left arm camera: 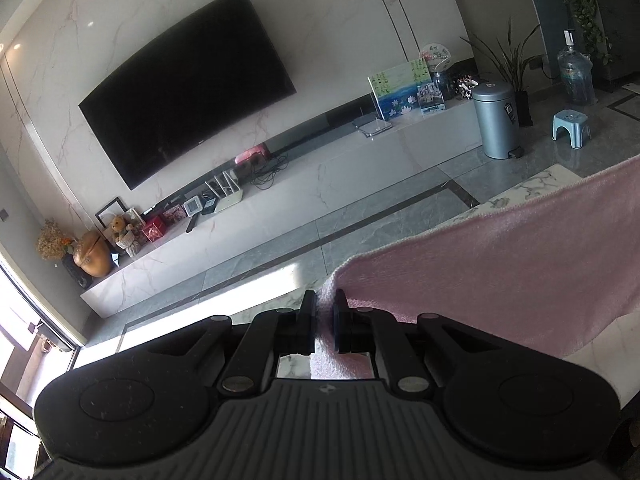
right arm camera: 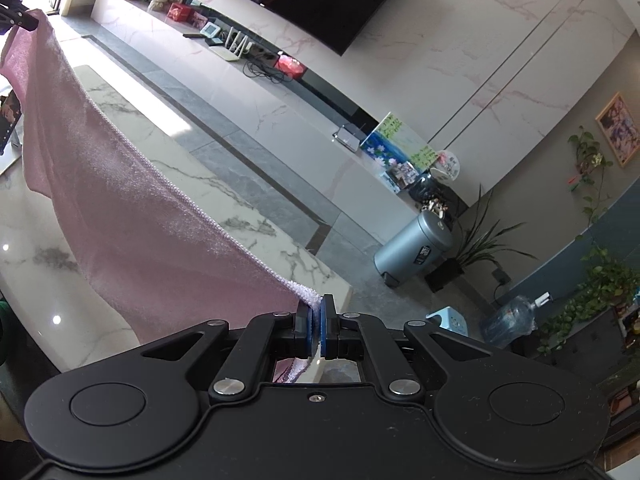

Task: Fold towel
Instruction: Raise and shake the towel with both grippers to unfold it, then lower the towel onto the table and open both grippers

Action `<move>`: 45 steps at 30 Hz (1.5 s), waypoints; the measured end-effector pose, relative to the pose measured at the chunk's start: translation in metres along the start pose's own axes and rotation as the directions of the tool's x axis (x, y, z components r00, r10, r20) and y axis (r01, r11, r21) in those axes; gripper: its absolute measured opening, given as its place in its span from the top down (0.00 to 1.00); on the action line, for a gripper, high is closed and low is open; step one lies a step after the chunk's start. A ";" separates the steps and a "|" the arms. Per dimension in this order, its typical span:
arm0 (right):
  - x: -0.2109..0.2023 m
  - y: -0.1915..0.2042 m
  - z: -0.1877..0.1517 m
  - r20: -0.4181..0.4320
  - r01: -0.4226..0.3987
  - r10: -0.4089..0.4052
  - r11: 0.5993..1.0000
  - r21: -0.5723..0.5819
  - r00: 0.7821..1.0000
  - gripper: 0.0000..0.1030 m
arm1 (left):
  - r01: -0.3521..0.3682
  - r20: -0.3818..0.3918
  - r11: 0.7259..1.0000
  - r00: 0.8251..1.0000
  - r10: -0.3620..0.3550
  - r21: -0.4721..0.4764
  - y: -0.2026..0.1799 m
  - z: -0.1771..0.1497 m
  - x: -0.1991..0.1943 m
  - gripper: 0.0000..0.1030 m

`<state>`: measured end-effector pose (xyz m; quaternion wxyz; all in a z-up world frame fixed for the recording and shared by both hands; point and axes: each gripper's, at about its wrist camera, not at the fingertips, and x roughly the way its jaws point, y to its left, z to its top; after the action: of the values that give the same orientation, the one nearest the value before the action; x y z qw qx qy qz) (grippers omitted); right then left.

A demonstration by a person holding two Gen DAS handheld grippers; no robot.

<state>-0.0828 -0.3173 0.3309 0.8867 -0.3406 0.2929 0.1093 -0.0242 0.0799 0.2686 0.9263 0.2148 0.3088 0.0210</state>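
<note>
The left gripper (left arm camera: 324, 320) is clenched on one corner of the pink towel (left arm camera: 520, 264), with the cloth pinched between its two fingers and a little of it showing below them. From this corner the towel stretches away to the right of the gripper and hangs in the air above the white marble tabletop (left arm camera: 528, 188). The right gripper (right arm camera: 319, 322) is also clenched on a corner of the towel (right arm camera: 132, 216), and the pale stitched hem comes out just in front of its blue pads (right arm camera: 327, 332). From here the cloth runs up and to the left of the gripper as one taut edge, while the lower part sags toward the tabletop (right arm camera: 192, 168) below it. At the far end of that edge, in the right wrist view, the left gripper (right arm camera: 25, 19) holds the other corner. Beyond both grippers stand a long white TV cabinet (left arm camera: 320, 184) and a dark television (left arm camera: 188, 84) on the wall.
</note>
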 end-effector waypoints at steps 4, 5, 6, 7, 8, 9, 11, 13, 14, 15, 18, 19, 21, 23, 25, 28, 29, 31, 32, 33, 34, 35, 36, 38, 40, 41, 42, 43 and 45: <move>0.024 0.004 -0.002 -0.041 -0.024 0.024 1.000 0.001 0.999 0.99 | 0.022 -0.044 1.000 0.999 -0.021 0.005 -0.009 -0.005 0.024 0.94; 0.033 0.006 -0.003 -0.057 -0.033 0.033 0.999 0.000 0.998 0.99 | 0.031 -0.061 1.000 0.998 -0.031 0.004 -0.011 -0.007 0.031 0.94; 0.043 0.008 -0.004 -0.074 -0.041 0.041 0.999 -0.002 0.996 0.99 | 0.041 -0.079 0.999 0.996 -0.041 0.004 -0.013 -0.010 0.039 0.94; 0.053 0.011 -0.005 -0.091 -0.049 0.049 0.999 -0.003 0.995 0.99 | 0.050 -0.095 0.999 0.994 -0.050 0.005 -0.014 -0.012 0.047 0.94; 0.064 0.014 -0.006 -0.108 -0.057 0.057 0.998 -0.004 0.993 0.99 | 0.058 -0.110 0.998 0.992 -0.057 0.005 -0.015 -0.014 0.054 0.94; 0.073 0.016 -0.007 -0.122 -0.066 0.065 0.998 -0.004 0.990 0.99 | 0.068 -0.127 0.998 0.990 -0.067 0.005 -0.017 -0.016 0.064 0.94; 0.096 0.021 -0.008 -0.152 -0.081 0.079 0.997 -0.004 0.985 0.99 | 0.087 -0.156 0.996 0.984 -0.085 0.005 -0.020 -0.020 0.084 0.94; 0.115 0.026 -0.008 -0.177 -0.094 0.092 0.996 -0.007 0.980 0.99 | 0.098 -0.185 0.995 0.978 -0.096 0.002 -0.022 -0.023 0.101 0.94; 0.124 0.027 -0.008 -0.186 -0.099 0.097 0.995 -0.005 0.978 0.99 | 0.103 -0.198 0.995 0.975 -0.101 0.000 -0.022 -0.024 0.109 0.94; 0.136 0.028 -0.007 -0.200 -0.108 0.106 0.994 -0.002 0.974 0.99 | 0.107 -0.210 0.994 0.972 -0.105 0.000 -0.023 -0.026 0.116 0.94; 0.168 0.032 -0.006 -0.234 -0.133 0.130 0.991 0.006 0.963 0.99 | 0.118 -0.244 0.993 0.963 -0.114 0.004 -0.025 -0.030 0.138 0.94; 0.179 0.033 -0.005 -0.245 -0.140 0.138 0.990 0.008 0.960 0.99 | 0.122 -0.253 0.992 0.960 -0.117 0.006 -0.026 -0.031 0.145 0.94; 0.198 0.035 -0.005 -0.264 -0.150 0.147 0.989 0.009 0.953 0.99 | 0.129 -0.271 0.992 0.955 -0.121 0.011 -0.027 -0.034 0.159 0.94; 0.221 0.038 -0.004 -0.286 -0.162 0.157 0.987 0.007 0.945 0.99 | 0.133 -0.287 0.991 0.950 -0.123 0.016 -0.029 -0.036 0.176 0.94; 0.245 0.040 -0.004 -0.307 -0.176 0.171 0.984 0.012 0.936 0.98 | 0.138 -0.304 0.990 0.944 -0.125 0.020 -0.032 -0.037 0.195 0.94; 0.279 0.043 -0.004 -0.334 -0.189 0.184 0.982 0.019 0.925 0.98 | 0.151 -0.329 0.988 0.934 -0.136 0.019 -0.038 -0.038 0.226 0.94; 0.293 0.043 -0.004 -0.344 -0.195 0.191 0.981 0.024 0.919 0.98 | 0.154 -0.336 0.988 0.931 -0.140 0.017 -0.040 -0.039 0.236 0.94; 0.320 0.045 -0.003 -0.364 -0.206 0.203 0.978 0.032 0.909 0.98 | 0.160 -0.351 0.987 0.925 -0.146 0.012 -0.044 -0.039 0.256 0.94; 0.332 0.046 -0.002 -0.373 -0.211 0.208 0.977 0.035 0.904 0.98 | 0.162 -0.358 0.987 0.922 -0.148 0.008 -0.046 -0.039 0.265 0.94; 0.343 0.047 -0.003 -0.380 -0.215 0.213 0.976 0.038 0.900 0.98 | 0.164 -0.365 0.987 0.919 -0.151 0.003 -0.048 -0.040 0.274 0.94; 0.354 0.048 -0.003 -0.388 -0.220 0.218 0.975 0.041 0.896 0.98 | 0.165 -0.371 0.986 0.916 -0.154 0.000 -0.050 -0.040 0.283 0.94; 0.365 0.049 -0.004 -0.395 -0.224 0.224 0.973 0.046 0.891 0.98 | 0.167 -0.378 0.986 0.912 -0.156 -0.004 -0.052 -0.041 0.292 0.94; 0.376 0.050 -0.004 -0.403 -0.228 0.229 0.972 0.051 0.886 0.98 | 0.168 -0.385 0.986 0.909 -0.158 -0.007 -0.054 -0.042 0.301 0.94; 0.394 0.052 -0.005 -0.415 -0.237 0.239 0.970 0.057 0.878 0.98 | 0.166 -0.390 0.986 0.907 -0.161 -0.022 -0.055 -0.044 0.310 0.94; 0.408 0.054 -0.006 -0.423 -0.242 0.246 0.968 0.064 0.872 0.97 | 0.162 -0.391 0.986 0.906 -0.164 -0.039 -0.054 -0.045 0.318 0.92; 0.413 0.054 -0.007 -0.425 -0.243 0.249 0.968 0.071 0.870 0.96 | 0.160 -0.391 0.986 0.905 -0.165 -0.047 -0.054 -0.046 0.321 0.90; 0.418 0.054 -0.008 -0.427 -0.242 0.252 0.967 0.078 0.868 0.93 | 0.157 -0.392 0.986 0.905 -0.167 -0.056 -0.054 -0.047 0.325 0.89; 0.422 0.054 -0.008 -0.429 -0.239 0.253 0.967 0.088 0.867 0.89 | 0.155 -0.392 0.986 0.904 -0.168 -0.064 -0.053 -0.048 0.328 0.89; 0.427 0.052 -0.008 -0.428 -0.227 0.250 0.968 0.105 0.869 0.72 | 0.151 -0.393 0.985 0.903 -0.171 -0.081 -0.053 -0.049 0.335 0.87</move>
<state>0.2366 -0.2869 0.0444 0.7863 -0.2946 0.5271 0.1310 0.2131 0.1084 0.0226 0.8474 0.1571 0.5071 -0.0045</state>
